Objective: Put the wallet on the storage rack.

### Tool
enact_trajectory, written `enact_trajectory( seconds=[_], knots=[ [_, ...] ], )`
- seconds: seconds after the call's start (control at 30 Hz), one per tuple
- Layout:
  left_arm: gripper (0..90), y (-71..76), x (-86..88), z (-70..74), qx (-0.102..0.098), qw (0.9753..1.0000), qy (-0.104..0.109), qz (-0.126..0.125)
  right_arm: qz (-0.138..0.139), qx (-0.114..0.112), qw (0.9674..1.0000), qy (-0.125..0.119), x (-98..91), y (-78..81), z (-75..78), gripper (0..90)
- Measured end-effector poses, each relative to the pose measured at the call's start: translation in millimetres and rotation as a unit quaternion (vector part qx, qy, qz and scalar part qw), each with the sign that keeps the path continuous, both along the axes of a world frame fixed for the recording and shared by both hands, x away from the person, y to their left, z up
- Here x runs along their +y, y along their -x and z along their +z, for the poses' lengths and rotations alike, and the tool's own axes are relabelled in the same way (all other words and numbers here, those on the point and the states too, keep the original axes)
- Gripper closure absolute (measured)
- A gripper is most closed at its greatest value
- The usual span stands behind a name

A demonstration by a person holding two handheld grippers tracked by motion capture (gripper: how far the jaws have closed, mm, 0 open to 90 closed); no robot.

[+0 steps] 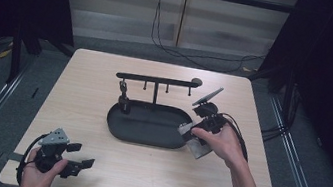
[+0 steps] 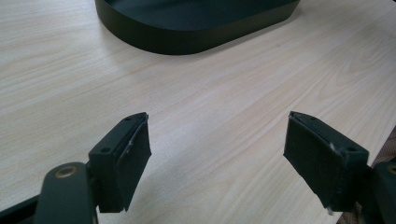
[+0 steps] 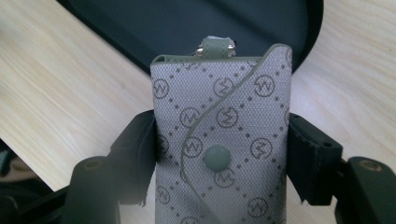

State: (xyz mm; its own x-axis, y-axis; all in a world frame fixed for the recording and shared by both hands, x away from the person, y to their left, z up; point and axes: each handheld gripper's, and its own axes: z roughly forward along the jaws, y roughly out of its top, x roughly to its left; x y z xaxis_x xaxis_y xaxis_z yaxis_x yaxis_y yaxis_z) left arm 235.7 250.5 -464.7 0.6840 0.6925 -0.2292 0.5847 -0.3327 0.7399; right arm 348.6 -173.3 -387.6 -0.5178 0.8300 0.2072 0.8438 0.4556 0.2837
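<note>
While you grip the grey key pouch by its two long edges, just under its middle, judge it light and soft: a woven, patterned cover that will likely buckle if you clench harder, with a snap button on the front flap and a small metal ring at the top that looks like its only hard parts. Your right gripper is clamped on it, holding it above the near right rim of the black oval tray. There is one pouch, one tray, and one rack rising from the tray with four pegs under its bar, one of them bearing a small dark item. Your left gripper rests with its jaws spread wide, grasping nothing, over the wooden table.
</note>
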Motion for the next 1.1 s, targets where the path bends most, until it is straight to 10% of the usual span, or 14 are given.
enact_trajectory(
  seconds=[0.53,1.1],
  knots=[
    [22.5,0.5,0.7,0.6,-0.002,1.0,0.001,0.001,-0.052,-0.007,0.9972,-0.053,2.8,-22.2,-9.2,33.1],
    [22.5,0.9,1.4,1.1,-0.004,1.0,0.001,0.0,-0.14,-0.015,0.9833,-0.116,-2.9,-42.1,-24.4,33.2]
  ],
)
